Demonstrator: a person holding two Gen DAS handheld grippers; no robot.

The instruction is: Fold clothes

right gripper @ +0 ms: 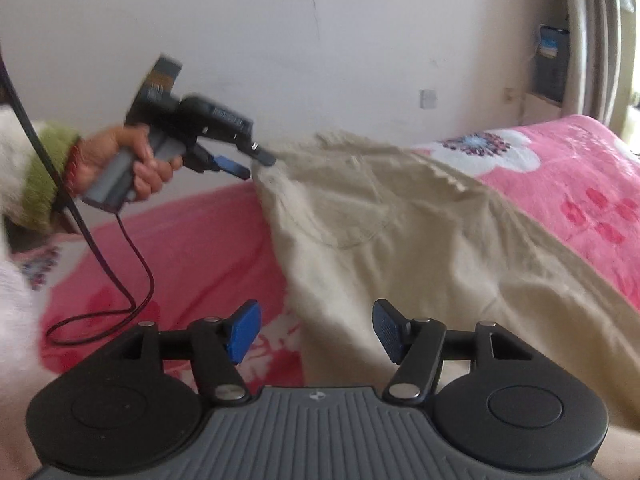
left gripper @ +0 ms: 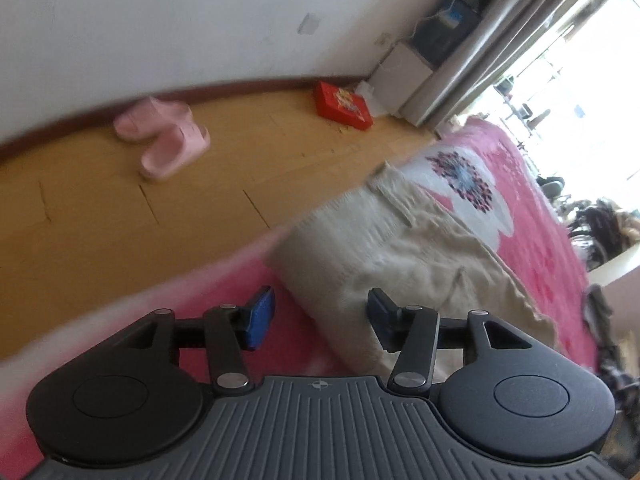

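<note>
A fuzzy pink floral blanket (right gripper: 568,184) covers the bed; a soft, wrinkled cream garment (right gripper: 400,248) sprawls across frame centre. The left gripper (left gripper: 320,318) and right gripper (right gripper: 316,330) both gape, blue ribbed pads gripping nothing.

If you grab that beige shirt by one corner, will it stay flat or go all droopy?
Probably droopy. The beige shirt already sags and wrinkles over the pink blanket, so it looks soft and floppy. It seems thin, so likely light. The left gripper and right gripper both show open jaws.
</note>
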